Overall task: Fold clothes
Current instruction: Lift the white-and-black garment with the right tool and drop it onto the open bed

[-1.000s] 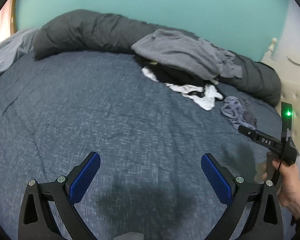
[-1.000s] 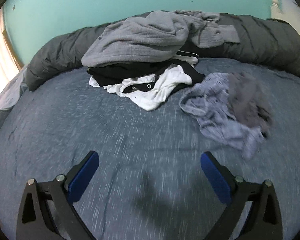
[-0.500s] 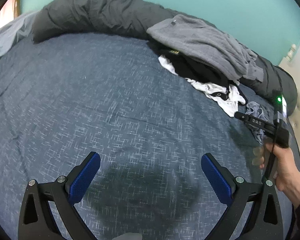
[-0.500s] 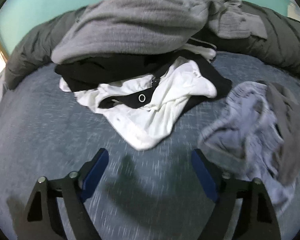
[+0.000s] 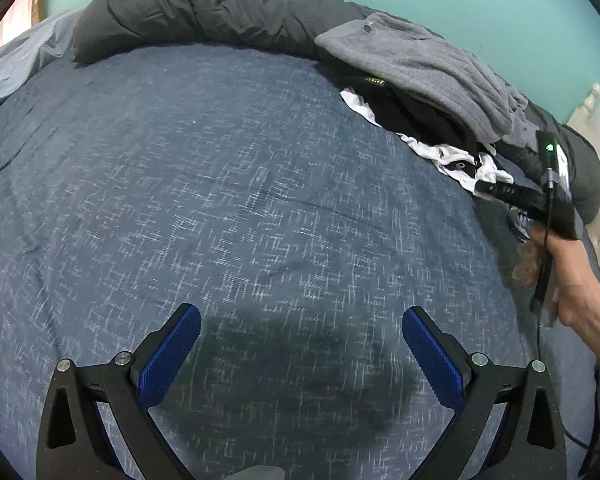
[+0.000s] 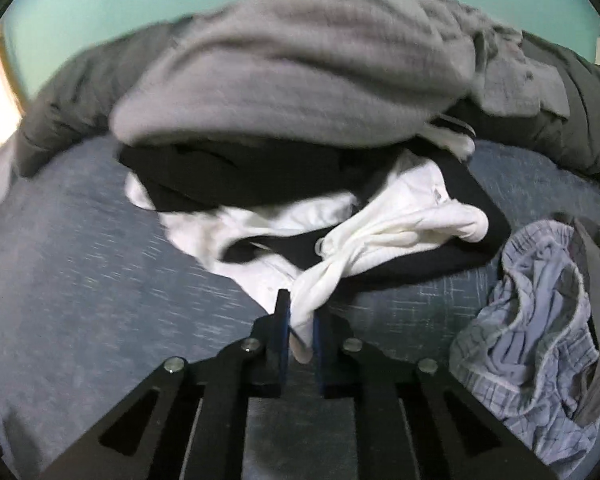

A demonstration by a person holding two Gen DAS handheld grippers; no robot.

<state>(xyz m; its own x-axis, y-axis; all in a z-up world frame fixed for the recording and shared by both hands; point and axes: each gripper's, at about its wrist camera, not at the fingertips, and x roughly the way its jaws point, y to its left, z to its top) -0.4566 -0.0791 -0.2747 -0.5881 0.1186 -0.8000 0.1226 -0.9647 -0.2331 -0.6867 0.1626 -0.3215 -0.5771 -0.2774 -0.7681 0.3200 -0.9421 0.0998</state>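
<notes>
white garment (image 6: 384,236), grey sweater (image 6: 300,72), pale blue checked shorts (image 6: 540,320), navy flecked bedspread (image 5: 220,180).

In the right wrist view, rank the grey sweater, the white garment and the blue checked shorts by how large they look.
1. grey sweater, largest by far.
2. white garment and blue checked shorts look about alike; the shorts lie nearer the camera and partly cut off, so no ranking.

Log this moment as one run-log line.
step: grab garment | right gripper: jaws just closed on white garment | left gripper: open, empty, over bedspread
</notes>
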